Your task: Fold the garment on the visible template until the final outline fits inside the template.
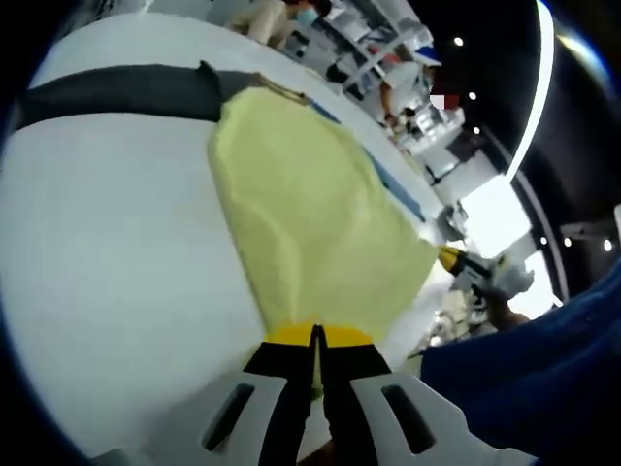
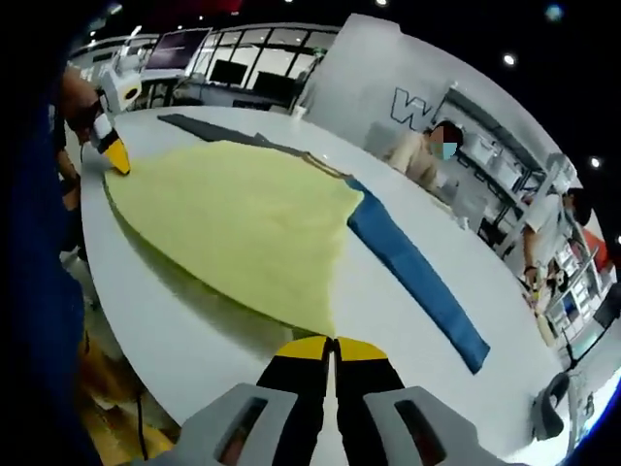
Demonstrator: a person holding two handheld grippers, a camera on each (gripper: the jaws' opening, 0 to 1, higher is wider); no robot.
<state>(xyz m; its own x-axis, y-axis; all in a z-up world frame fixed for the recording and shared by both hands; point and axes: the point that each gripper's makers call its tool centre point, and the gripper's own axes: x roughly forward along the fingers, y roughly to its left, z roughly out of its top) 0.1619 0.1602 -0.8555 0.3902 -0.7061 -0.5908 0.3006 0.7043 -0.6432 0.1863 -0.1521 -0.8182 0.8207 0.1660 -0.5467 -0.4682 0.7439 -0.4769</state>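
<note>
A pale yellow garment (image 1: 310,214) lies spread over the white table (image 1: 107,252). My left gripper (image 1: 316,336) is shut on its near edge. In the left gripper view the right gripper (image 1: 452,260) holds the garment's far corner at the right. In the right gripper view the garment (image 2: 243,223) stretches away from my right gripper (image 2: 334,344), which is shut on its corner. The left gripper (image 2: 116,153) pinches the far corner at upper left. The near edge hangs slightly off the table, with a shadow beneath. A blue template strip (image 2: 417,272) and a black strip (image 2: 204,126) border the garment.
The black strip (image 1: 116,89) runs along the far left of the table and the blue strip (image 1: 393,186) along the garment's far side. People sit at benches (image 2: 427,150) behind. A blue sleeve (image 1: 524,359) is close at lower right. The table edge (image 2: 126,301) is near.
</note>
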